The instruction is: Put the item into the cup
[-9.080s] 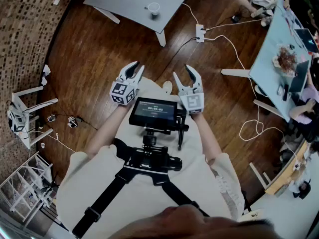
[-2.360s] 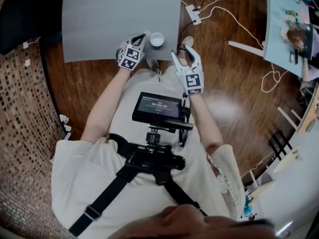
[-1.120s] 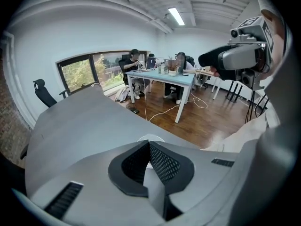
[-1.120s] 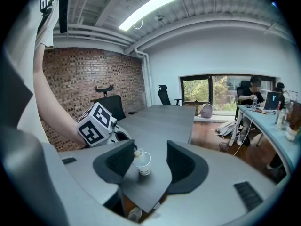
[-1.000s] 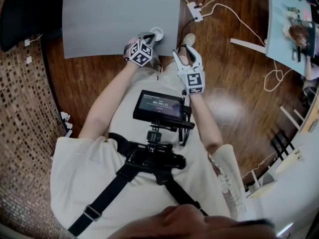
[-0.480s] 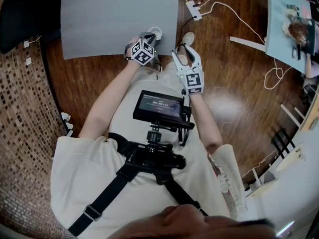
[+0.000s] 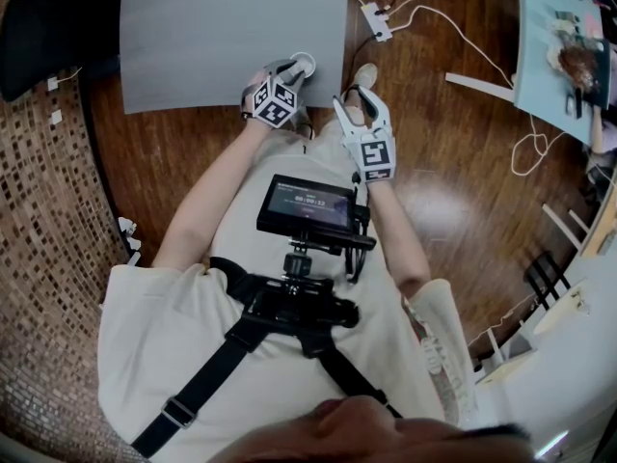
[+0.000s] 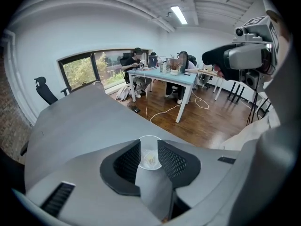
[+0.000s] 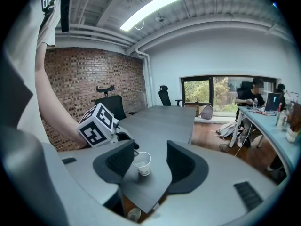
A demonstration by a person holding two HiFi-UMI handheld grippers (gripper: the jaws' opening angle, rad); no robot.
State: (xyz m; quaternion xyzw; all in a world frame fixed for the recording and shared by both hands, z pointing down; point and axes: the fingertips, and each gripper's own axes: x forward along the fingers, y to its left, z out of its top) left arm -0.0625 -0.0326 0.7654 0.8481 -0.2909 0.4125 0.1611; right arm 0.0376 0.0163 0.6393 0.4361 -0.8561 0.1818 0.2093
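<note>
A small, pale, crumpled item [image 8: 150, 160] lies inside the white paper cup [image 8: 146, 147] at the grey table's [image 7: 231, 27] corner. The left gripper's [image 7: 292, 68] jaws have just opened above the cup and clasp nothing. The right gripper's [image 9: 150, 147] jaws stand apart, empty.

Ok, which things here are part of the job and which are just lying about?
Job: paper cup; pale item inside it; left gripper, jaws just opened above the cup, nothing between them.
Lying about: power strip; blue table; black office chair.
</note>
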